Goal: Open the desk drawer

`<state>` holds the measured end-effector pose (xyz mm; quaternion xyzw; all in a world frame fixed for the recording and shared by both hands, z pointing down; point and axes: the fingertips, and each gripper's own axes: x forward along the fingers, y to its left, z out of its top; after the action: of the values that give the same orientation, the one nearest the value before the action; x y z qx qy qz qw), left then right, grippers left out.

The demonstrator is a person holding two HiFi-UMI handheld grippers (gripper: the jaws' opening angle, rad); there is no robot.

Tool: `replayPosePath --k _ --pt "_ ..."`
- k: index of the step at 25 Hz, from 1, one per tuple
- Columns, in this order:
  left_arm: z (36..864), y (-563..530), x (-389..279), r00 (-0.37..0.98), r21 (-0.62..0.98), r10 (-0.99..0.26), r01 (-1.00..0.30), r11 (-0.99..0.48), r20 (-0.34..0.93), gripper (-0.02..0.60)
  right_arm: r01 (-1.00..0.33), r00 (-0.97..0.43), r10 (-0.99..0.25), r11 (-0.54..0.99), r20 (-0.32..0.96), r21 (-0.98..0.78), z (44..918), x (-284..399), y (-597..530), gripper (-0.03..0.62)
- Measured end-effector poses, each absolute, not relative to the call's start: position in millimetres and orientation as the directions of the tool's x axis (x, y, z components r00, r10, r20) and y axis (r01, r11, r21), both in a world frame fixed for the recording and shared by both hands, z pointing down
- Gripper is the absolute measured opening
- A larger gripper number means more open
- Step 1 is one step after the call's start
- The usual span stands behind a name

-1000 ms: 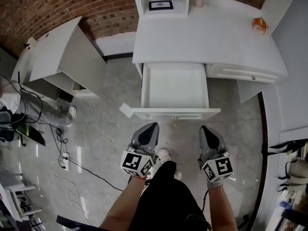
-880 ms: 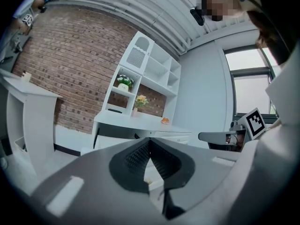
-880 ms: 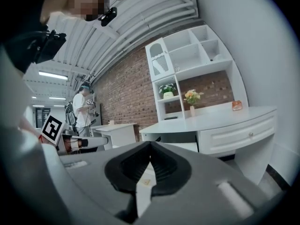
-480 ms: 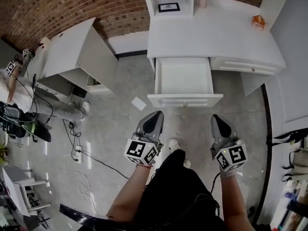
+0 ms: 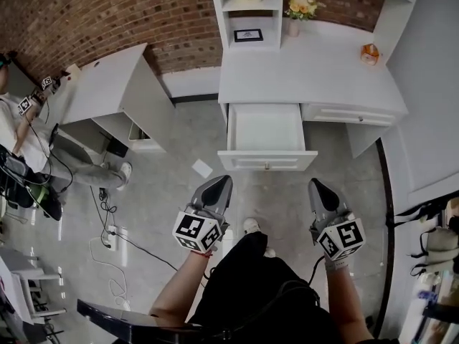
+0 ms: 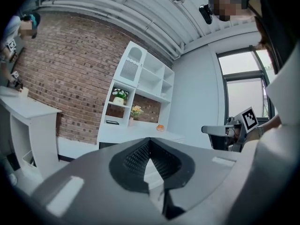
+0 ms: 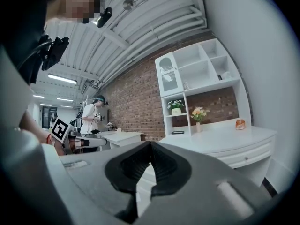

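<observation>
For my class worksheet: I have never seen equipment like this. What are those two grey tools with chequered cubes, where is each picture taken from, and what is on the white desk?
A person stands holding two hand-held grippers, the left gripper and right gripper; both are shut and empty. One picture looks down from a head camera; the others come from cameras on each gripper. The desk carries a flower vase and a small orange object. Its drawer stands open, apparently empty.

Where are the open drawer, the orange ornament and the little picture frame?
open drawer [image 5: 265, 129]: head view, bare inside bottom.
orange ornament [image 5: 369, 53]: head view, its middle.
picture frame [image 5: 248, 35]: head view, its middle.
</observation>
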<state>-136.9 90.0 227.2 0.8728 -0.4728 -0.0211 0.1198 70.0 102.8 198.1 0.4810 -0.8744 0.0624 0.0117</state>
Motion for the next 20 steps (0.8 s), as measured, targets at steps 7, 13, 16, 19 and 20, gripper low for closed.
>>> replayPosePath --k 7,13,16,19,20 --pt "199 104 -147 0.527 0.22 -0.849 -0.833 -0.508 0.036 0.002 -0.846 -0.53 -0.847 0.524 0.042 -0.102 179 78 121 0.002" --pt "196 113 -152 0.515 0.222 -0.857 -0.84 -0.496 0.035 0.002 -0.847 -0.528 -0.848 0.523 0.042 -0.089 165 77 134 0.002" --pt "199 119 -150 0.515 0.223 -0.856 -0.84 -0.495 0.041 0.002 -0.847 -0.528 -0.848 0.523 0.04 -0.091 166 80 138 0.002" --pt "195 123 -151 0.508 0.227 -0.86 -0.843 -0.488 0.04 0.002 -0.842 -0.536 -0.844 0.53 0.04 -0.098 164 78 142 0.002" --pt "194 125 -151 0.508 0.228 -0.861 -0.843 -0.487 0.038 0.002 -0.84 -0.54 -0.841 0.534 0.041 -0.099 164 76 144 0.002"
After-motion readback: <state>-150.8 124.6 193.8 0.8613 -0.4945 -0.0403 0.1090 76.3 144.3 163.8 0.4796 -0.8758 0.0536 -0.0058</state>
